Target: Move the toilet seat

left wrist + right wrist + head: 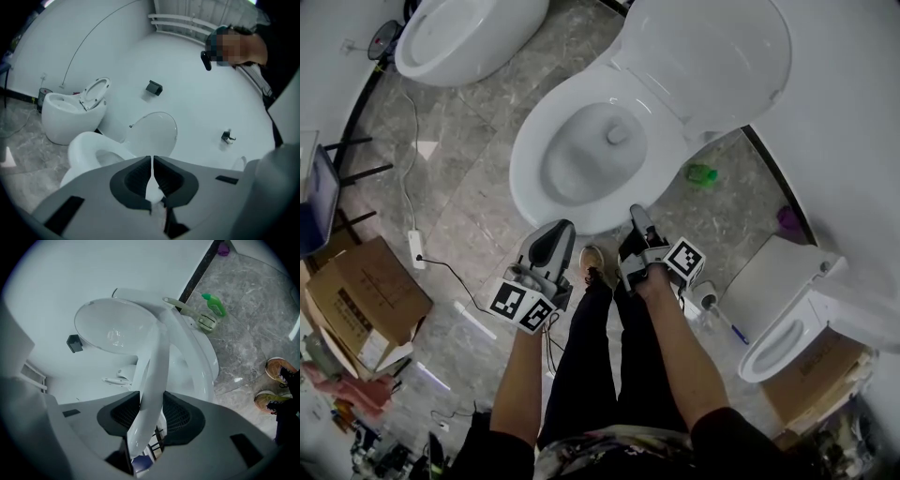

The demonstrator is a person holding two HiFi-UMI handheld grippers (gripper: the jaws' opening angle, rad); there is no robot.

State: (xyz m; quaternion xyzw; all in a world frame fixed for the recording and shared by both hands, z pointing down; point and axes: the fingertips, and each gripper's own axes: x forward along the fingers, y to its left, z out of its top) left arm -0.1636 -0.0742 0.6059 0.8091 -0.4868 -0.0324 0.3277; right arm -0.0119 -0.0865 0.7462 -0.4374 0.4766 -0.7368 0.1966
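Note:
A white toilet (pixel 525 178) stands in front of me with its lid (pixel 712 47) raised against the wall. My right gripper (pixel 636 214) is at the bowl's front edge, shut on the front of the white seat ring (pixel 157 362). In the right gripper view the ring runs up from between the pads, lifted off the bowl rim (pixel 206 362) toward the lid (pixel 112 329). My left gripper (pixel 562 227) hangs just left of it, off the toilet. Its jaws are shut with nothing between them (pixel 153 158). The bowl (pixel 89 150) and lid (pixel 152 133) lie beyond them.
A second toilet (pixel 459 37) stands at the far left, a third (pixel 787 328) at the right on cardboard. A green bottle (pixel 703 173) and a purple object (pixel 787 220) lie by the wall. Cardboard boxes (pixel 366 291) and a power strip with cable (pixel 417 248) are at the left. My feet (pixel 592 262) are before the bowl.

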